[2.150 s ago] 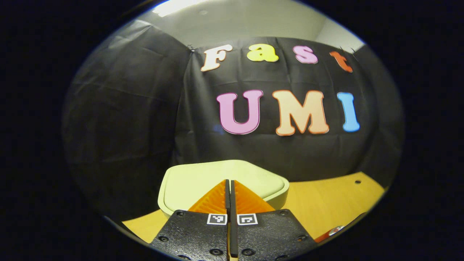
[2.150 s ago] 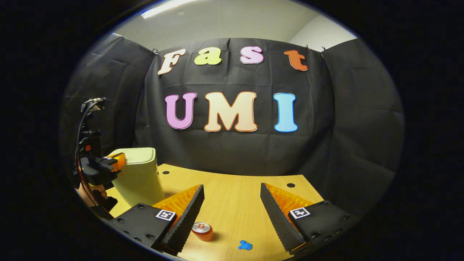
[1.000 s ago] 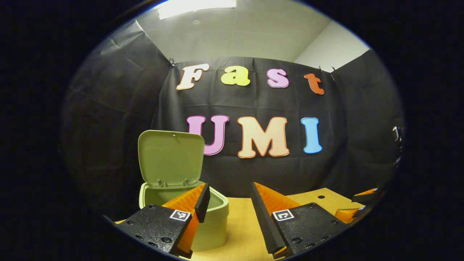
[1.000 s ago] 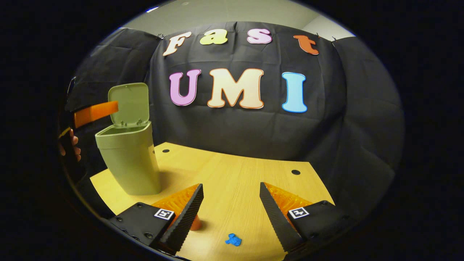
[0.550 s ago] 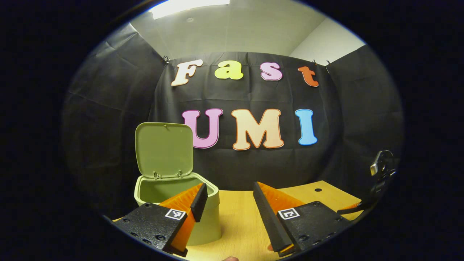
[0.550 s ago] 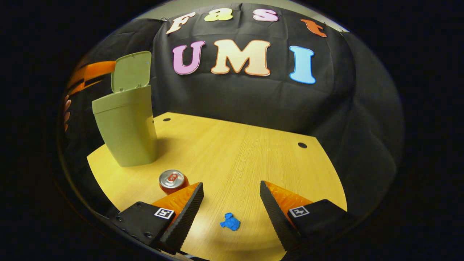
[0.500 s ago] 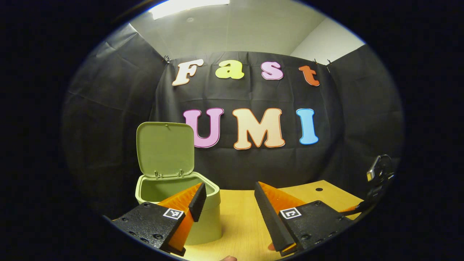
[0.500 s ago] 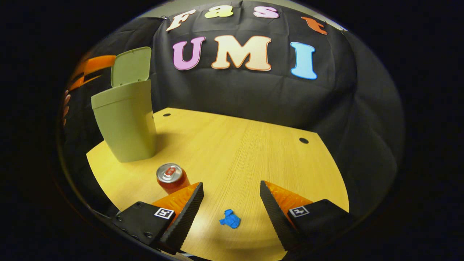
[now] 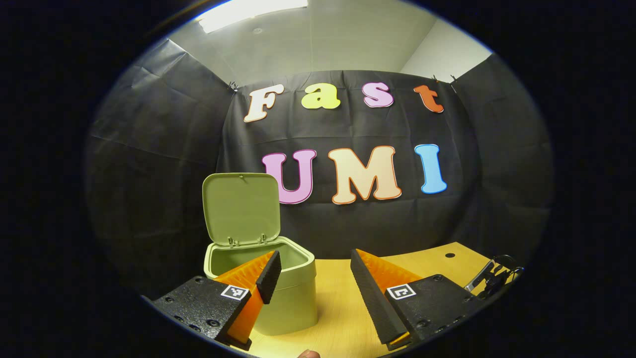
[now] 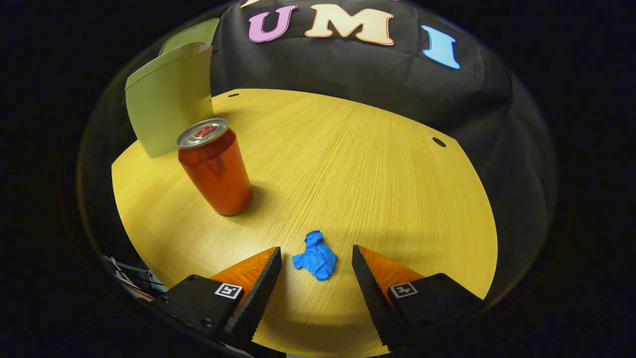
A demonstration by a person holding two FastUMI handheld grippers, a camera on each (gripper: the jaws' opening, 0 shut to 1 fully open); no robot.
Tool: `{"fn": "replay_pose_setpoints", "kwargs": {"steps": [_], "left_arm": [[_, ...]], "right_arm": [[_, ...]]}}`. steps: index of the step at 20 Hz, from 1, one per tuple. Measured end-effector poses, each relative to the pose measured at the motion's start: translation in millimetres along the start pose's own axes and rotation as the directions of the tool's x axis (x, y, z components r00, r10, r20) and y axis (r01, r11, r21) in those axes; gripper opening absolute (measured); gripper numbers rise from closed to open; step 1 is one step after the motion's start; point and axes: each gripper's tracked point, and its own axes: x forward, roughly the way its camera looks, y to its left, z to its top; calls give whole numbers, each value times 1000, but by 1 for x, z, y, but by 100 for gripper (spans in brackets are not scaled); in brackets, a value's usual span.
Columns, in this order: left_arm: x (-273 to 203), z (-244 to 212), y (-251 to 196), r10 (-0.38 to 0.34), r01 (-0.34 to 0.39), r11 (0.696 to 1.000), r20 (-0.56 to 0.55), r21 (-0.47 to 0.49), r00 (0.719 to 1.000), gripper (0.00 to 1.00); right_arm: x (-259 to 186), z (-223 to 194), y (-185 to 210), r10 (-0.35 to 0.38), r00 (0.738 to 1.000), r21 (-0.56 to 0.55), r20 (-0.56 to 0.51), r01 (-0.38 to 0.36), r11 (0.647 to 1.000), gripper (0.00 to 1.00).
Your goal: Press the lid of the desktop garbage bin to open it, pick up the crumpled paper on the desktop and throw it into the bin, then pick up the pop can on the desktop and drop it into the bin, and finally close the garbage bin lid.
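One green lidded garbage bin [image 9: 290, 303], one red pop can [image 10: 215, 169], one blue crumpled paper [image 10: 315, 260], one wooden worktop [image 10: 348, 164], two hand-held grippers

**Booth and room around my work surface**

A black cloth wall [image 9: 164, 164] encloses my booth on three sides, creased and folded, with small clips holding its upper edge at the seams. Above the cloth, in the left gripper view, I see a pale grey ceiling [image 9: 338, 40] carrying a bright rectangular light panel [image 9: 251, 9], and a lighter wall section [image 9: 439, 57] at upper right. Below, the bench [image 10: 357, 164] has a yellow wood-grain top with fine straight grain lines. Two small dark round holes [image 10: 438, 142] sit near its far edge, close to the cloth. Soft shadows fall on the near part of the bench.
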Motion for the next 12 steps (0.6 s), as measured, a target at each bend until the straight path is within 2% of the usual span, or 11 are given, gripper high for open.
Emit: {"fn": "replay_pose_setpoints", "kwargs": {"steps": [2,4,5,7,8,10,11,12], "left_arm": [[-1,-1,3,13,-13,1000,-5,6,1000,85],[-1,-4,5,20,-20,1000,-14,10,1000,85],[-1,-4,6,23,-22,1000,-16,11,1000,85],[-1,-3,7,23,-23,1000,-15,14,1000,86],[-2,-3,7,24,-24,1000,-10,15,1000,86],[-1,0,10,26,-26,1000,1,18,1000,85],[-1,1,13,28,-28,999,4,19,1000,85],[0,1,15,28,-28,999,5,18,1000,85]], "right_arm": [[5,3,1,9,1000,8,9,-9,1000,94],[11,1,3,24,1000,15,4,-24,1000,88],[13,0,6,39,999,22,-4,-38,999,89],[13,-1,14,84,996,43,-16,-83,996,72],[11,-1,18,97,995,53,-17,-96,994,48],[8,2,20,85,996,50,-9,-84,995,24],[7,5,22,90,996,43,-5,-90,995,19],[1,11,24,92,996,36,15,-93,995,18]]}}
